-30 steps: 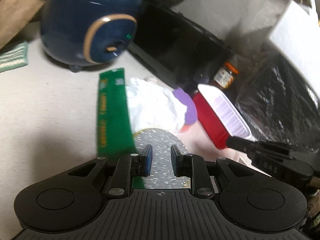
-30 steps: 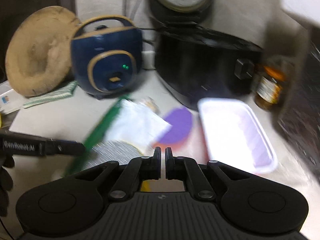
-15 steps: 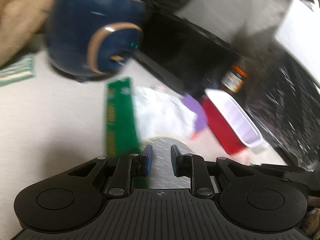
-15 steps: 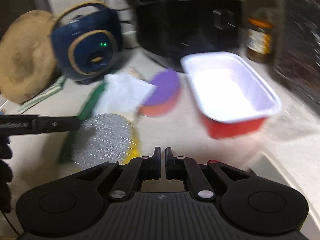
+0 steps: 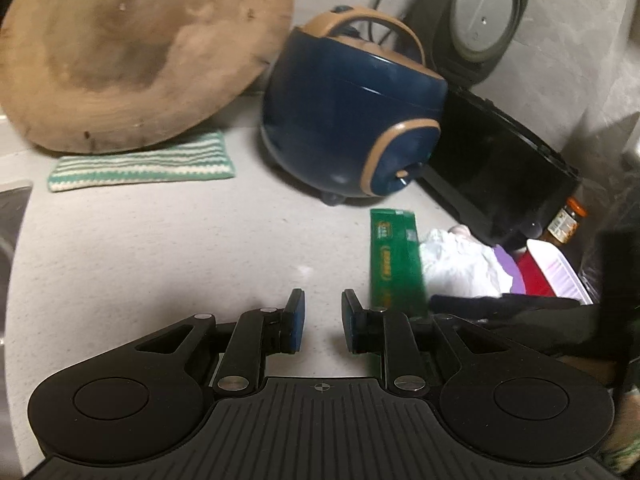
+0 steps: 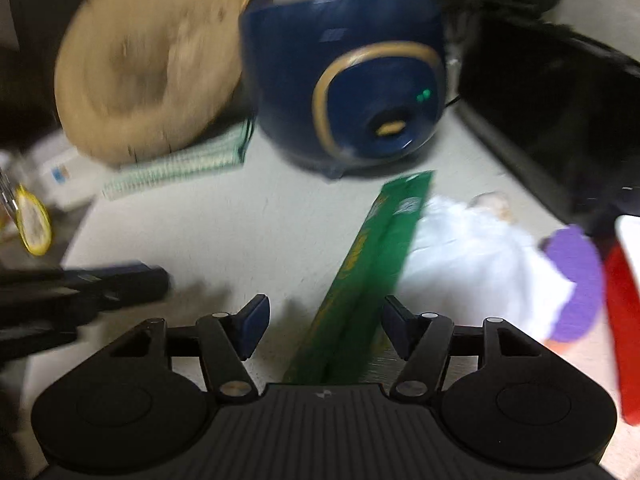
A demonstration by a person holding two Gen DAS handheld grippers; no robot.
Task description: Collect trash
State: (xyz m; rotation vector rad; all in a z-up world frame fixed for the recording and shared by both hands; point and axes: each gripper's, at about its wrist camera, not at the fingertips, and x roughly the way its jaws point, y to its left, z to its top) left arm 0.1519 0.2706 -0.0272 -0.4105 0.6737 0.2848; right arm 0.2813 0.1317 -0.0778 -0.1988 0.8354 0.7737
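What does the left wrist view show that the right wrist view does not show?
Only the left wrist view shows the orange-lidded jar and the grey round lid of the black cooker.

Only the right wrist view shows a yellow ring at the left edge.

Both share the green wrapper, white crumpled paper, blue rice cooker, wooden board and striped cloth.

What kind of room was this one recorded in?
Most likely a home kitchen counter: a blue rice cooker stands beside a round wooden chopping board that leans at the back, with a jar at the far right. Wrappers and a crumpled tissue lie on the counter.
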